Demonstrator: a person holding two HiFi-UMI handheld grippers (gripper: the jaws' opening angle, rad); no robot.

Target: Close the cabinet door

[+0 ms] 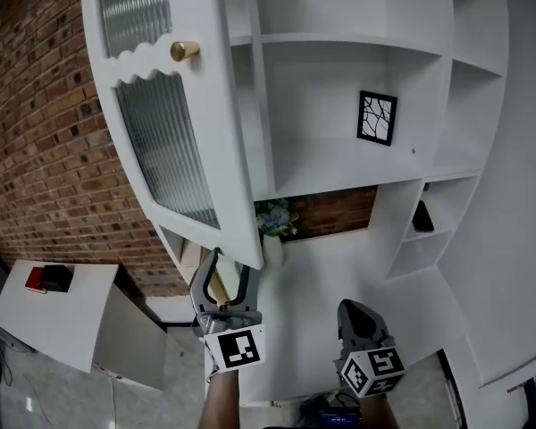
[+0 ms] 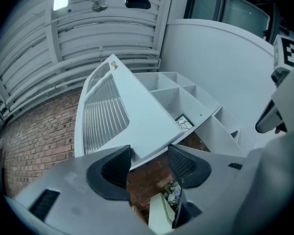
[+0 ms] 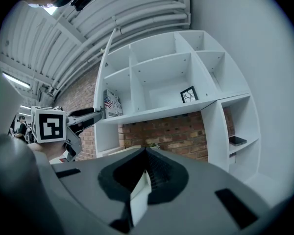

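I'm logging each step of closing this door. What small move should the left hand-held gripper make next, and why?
Probably nudge the lower edge of the cabinet door sideways toward the shelves: it stands wide open, and the left hand-held gripper has its jaws apart astride that edge, not pinching it.

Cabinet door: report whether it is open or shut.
Open: the cabinet door stands swung out, exposing the shelves.
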